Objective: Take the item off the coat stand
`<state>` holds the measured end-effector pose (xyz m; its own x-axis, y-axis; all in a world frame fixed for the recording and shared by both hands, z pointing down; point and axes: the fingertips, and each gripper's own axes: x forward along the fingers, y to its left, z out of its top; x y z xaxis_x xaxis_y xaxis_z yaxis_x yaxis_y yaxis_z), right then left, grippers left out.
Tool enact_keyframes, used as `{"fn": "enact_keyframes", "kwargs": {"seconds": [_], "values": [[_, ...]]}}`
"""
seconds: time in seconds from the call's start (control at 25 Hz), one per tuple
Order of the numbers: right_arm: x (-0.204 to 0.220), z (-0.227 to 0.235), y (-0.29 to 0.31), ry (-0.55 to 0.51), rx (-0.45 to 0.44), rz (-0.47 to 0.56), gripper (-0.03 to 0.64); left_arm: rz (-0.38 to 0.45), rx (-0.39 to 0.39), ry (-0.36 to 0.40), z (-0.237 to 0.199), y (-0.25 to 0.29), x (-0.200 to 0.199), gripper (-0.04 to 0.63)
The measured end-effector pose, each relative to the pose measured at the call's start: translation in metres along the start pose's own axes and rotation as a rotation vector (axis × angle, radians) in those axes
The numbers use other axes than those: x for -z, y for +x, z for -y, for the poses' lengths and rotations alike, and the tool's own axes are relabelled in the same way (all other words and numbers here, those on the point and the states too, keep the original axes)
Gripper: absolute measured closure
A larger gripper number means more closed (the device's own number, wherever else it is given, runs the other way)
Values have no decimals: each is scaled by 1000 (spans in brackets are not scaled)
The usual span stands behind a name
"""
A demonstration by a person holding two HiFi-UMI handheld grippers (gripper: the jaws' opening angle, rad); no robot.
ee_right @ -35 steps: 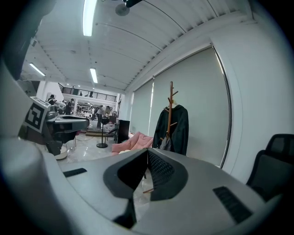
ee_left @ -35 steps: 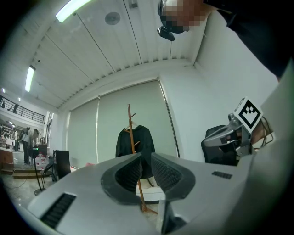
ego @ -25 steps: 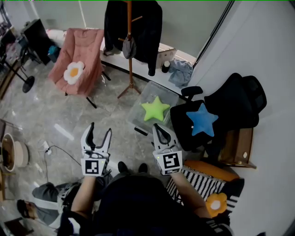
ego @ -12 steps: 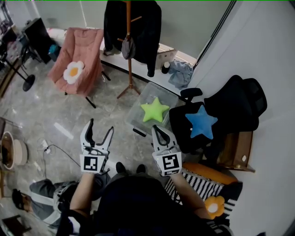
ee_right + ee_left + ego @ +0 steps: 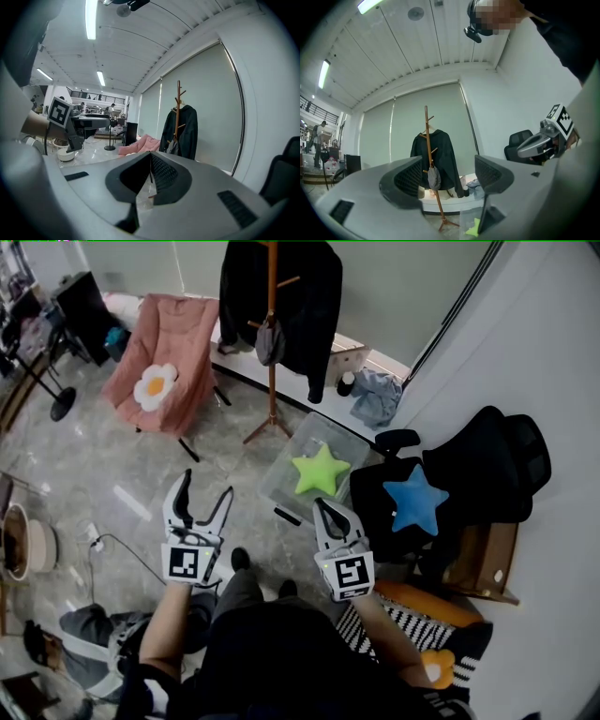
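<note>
Pink chair [image 5: 159,352] sits far left. Our left gripper [image 5: 204,491] has its jaws wide, nothing between them. Further back we see the wooden coat stand [image 5: 273,381], grey item [image 5: 269,340] and black coat [image 5: 314,296] hanging on it, well away from both grippers. Right gripper [image 5: 325,507] is pinched closed, empty.

Black top [image 5: 281,652]; left tongs [image 5: 203,487], right tongs [image 5: 322,506] pale grey, black pads [image 5: 410,178], square-marker cubes [image 5: 187,563]
</note>
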<state>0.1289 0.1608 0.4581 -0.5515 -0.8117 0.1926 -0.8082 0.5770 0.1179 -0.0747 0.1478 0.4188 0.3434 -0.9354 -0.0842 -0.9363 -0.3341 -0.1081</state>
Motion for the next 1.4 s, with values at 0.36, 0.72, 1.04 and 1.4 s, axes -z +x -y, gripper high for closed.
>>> {"fn": "enact_keyframes", "kwargs": {"seconds": [0.36, 0.72, 1.04, 1.4], "values": [[-20, -3, 99, 17, 105, -23, 595, 6, 135, -20, -70, 66, 22, 254], [-36, 15, 191, 35, 163, -44, 595, -13, 224, -24, -122, 150, 38, 254], [-30, 63, 245, 42, 134, -61, 595, -34, 204, -4, -135, 238, 53, 255], [-25, 103, 299, 40, 163, -94, 597, -65, 242, 16, -144, 342, 84, 255]]}}
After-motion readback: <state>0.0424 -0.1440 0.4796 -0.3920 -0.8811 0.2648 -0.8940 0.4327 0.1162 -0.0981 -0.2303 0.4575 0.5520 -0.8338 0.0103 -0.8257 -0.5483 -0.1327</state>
